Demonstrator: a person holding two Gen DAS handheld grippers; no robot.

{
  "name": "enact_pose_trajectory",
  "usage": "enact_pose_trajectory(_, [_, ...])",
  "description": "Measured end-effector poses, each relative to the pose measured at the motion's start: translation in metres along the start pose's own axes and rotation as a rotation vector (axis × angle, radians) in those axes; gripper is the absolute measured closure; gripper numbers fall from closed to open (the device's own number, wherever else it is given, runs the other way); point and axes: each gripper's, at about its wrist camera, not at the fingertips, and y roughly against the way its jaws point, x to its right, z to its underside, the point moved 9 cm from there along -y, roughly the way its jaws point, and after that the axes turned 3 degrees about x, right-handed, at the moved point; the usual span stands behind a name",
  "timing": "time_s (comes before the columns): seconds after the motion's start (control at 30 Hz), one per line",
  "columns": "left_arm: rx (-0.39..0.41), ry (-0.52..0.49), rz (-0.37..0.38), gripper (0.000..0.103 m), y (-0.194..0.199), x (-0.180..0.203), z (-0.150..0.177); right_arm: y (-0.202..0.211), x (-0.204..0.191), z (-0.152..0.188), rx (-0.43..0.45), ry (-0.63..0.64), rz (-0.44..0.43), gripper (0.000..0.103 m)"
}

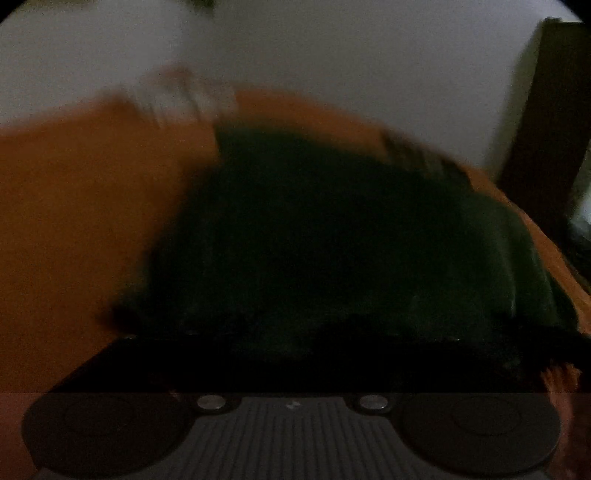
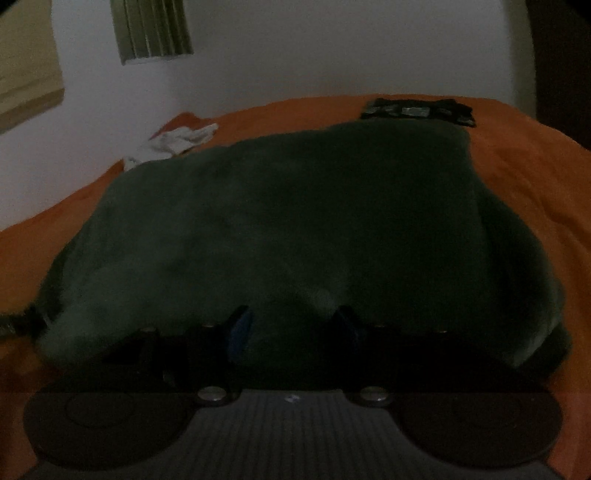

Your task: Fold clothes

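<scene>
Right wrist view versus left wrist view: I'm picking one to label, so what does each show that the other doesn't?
Only the right wrist view shows the curtain, the folded dark cloth at the far edge, and the right tongs with fingers parted over the garment. Only the left shows a dark cabinet at right; it is badly blurred. Both share the green garment on the orange bedsheet, white clothes and a white wall.

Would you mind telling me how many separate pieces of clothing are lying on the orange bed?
3: the dark green garment in front, a white item far left, a dark folded piece behind; others may be hidden.
</scene>
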Motion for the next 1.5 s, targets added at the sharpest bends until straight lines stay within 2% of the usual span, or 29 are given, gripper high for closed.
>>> enact_pose_trajectory(0.13, [0.000, 0.004, 0.020, 0.041, 0.001, -0.003, -0.003, 0.002, -0.003, 0.001, 0.041, 0.024, 0.012, 0.046])
enact_pose_trajectory(0.23, [0.010, -0.004, 0.006, 0.040, 0.003, 0.002, 0.002, 0.005, -0.002, 0.003, 0.061, 0.022, -0.003, 0.046])
enact_pose_trajectory(0.37, [0.063, -0.033, -0.002, 0.036, 0.009, 0.003, 0.013, 0.014, 0.003, 0.005, 0.099, 0.018, -0.027, 0.045])
enact_pose_trajectory(0.53, [0.137, -0.009, 0.060, 0.034, 0.019, -0.012, 0.018, 0.020, 0.007, 0.007, 0.137, 0.014, -0.045, 0.042])
enact_pose_trajectory(0.63, [0.142, 0.010, 0.083, 0.033, 0.021, -0.015, 0.017, 0.020, 0.008, 0.007, 0.143, 0.008, -0.051, 0.039])
enact_pose_trajectory(0.73, [0.145, -0.014, 0.063, 0.032, 0.021, -0.011, 0.018, 0.020, 0.007, 0.008, 0.146, 0.016, -0.050, 0.032])
enact_pose_trajectory(0.93, [0.152, -0.025, 0.056, 0.031, 0.023, -0.012, 0.016, 0.015, 0.006, 0.008, 0.160, 0.042, -0.030, 0.029])
enact_pose_trajectory(0.97, [0.156, -0.031, 0.050, 0.029, 0.024, -0.011, 0.017, 0.015, 0.006, 0.007, 0.162, 0.045, -0.026, 0.027])
enact_pose_trajectory(1.0, [0.160, -0.041, 0.033, 0.027, 0.025, -0.010, 0.016, 0.015, 0.007, 0.006, 0.165, 0.048, -0.017, 0.018])
enact_pose_trajectory(1.03, [0.165, -0.057, 0.000, 0.019, 0.026, -0.009, 0.016, 0.015, 0.007, 0.005, 0.166, 0.051, -0.004, 0.009])
enact_pose_trajectory(1.07, [0.169, -0.073, -0.033, 0.000, 0.028, -0.008, 0.015, 0.014, 0.007, 0.004, 0.170, 0.055, 0.011, 0.006])
enact_pose_trajectory(1.1, [0.177, -0.088, -0.068, 0.000, 0.030, -0.006, 0.014, 0.015, 0.007, 0.002, 0.179, 0.055, 0.025, 0.002])
enact_pose_trajectory(1.13, [0.192, -0.102, -0.098, 0.001, 0.033, -0.005, 0.012, 0.017, 0.007, -0.001, 0.194, 0.052, 0.030, 0.000])
enact_pose_trajectory(1.23, [0.255, -0.183, -0.114, 0.001, 0.051, 0.010, -0.001, 0.028, 0.000, -0.015, 0.255, 0.071, 0.045, 0.000])
enact_pose_trajectory(1.4, [0.257, -0.213, -0.002, 0.001, 0.064, 0.052, -0.034, 0.047, -0.031, -0.065, 0.331, 0.101, 0.016, 0.000])
enact_pose_trajectory(1.47, [0.218, -0.220, 0.021, 0.001, 0.055, 0.070, -0.048, 0.037, -0.038, -0.084, 0.293, 0.100, 0.061, 0.000])
enact_pose_trajectory(1.5, [0.158, -0.216, 0.019, 0.001, 0.044, 0.077, -0.050, 0.025, -0.037, -0.088, 0.234, 0.089, 0.101, 0.000])
